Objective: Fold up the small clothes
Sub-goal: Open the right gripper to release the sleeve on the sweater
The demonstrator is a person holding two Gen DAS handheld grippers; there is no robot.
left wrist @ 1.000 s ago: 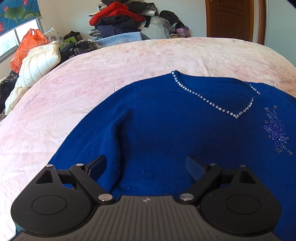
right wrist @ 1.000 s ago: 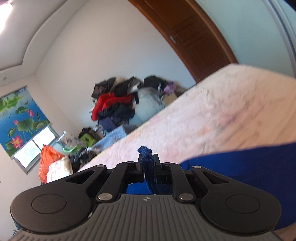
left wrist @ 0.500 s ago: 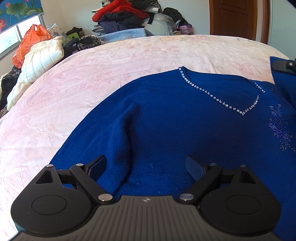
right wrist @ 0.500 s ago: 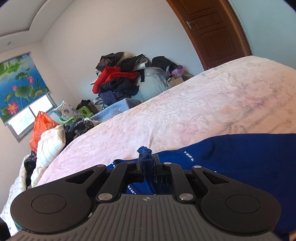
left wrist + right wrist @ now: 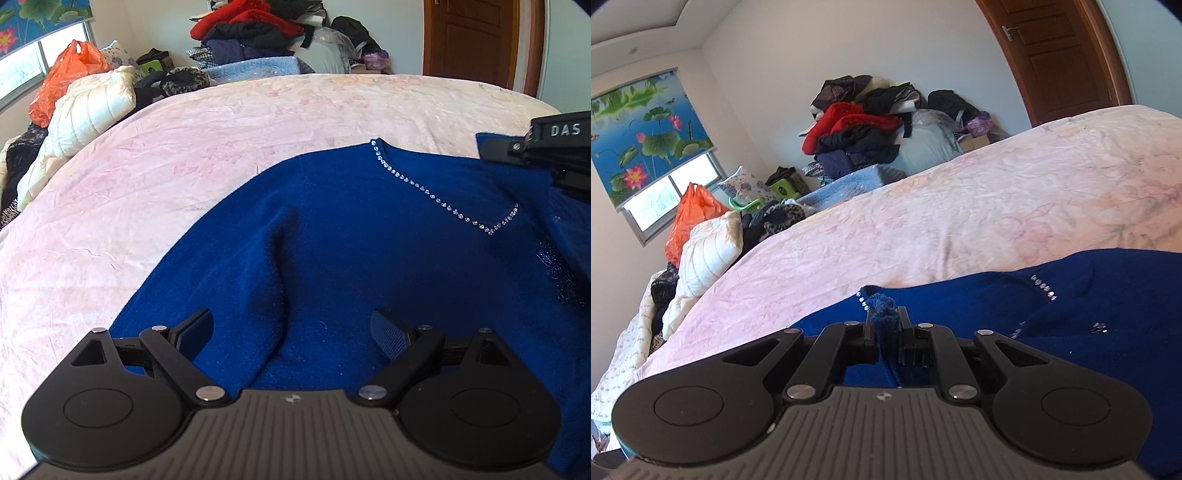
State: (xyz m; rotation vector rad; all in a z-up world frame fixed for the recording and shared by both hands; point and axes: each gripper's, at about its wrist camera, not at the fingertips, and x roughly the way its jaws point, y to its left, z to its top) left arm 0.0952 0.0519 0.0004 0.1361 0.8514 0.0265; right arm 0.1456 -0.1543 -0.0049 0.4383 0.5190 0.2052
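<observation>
Cut off at the right edge of the left wrist view: right gripper (image 5: pixel 554 151), only its black arm with white lettering showing, with a raised flap of blue sweater (image 5: pixel 369 240) hanging from it and hiding part of the beaded flower motif (image 5: pixel 557 273) at right centre. Hard to make out there: that motif, dim and in shadow. Spread across the lower right half of the frame on the pink bedspread (image 5: pixel 221 155): the sweater itself, soft fuzzy knit, V-neck edged with a line of small clear rhinestones (image 5: pixel 443 206), one long lengthwise ridge of bunched cloth down its middle. Left gripper (image 5: pixel 291 328) at bottom centre, fingers spread wide above the knit, nothing between them, ribbed pads facing inward. In the right wrist view, fingers pressed together on a frayed tuft of the same blue knit (image 5: pixel 884 314), fabric bulging above the tips. Bedspread crinkled, faint floral print. Upper part of both frames: a heaped pile of clothes (image 5: pixel 864 122) against the wall, an orange plastic bag (image 5: pixel 690 218), a quilted white pillow (image 5: pixel 709 254), a wooden door (image 5: pixel 1060 55).
</observation>
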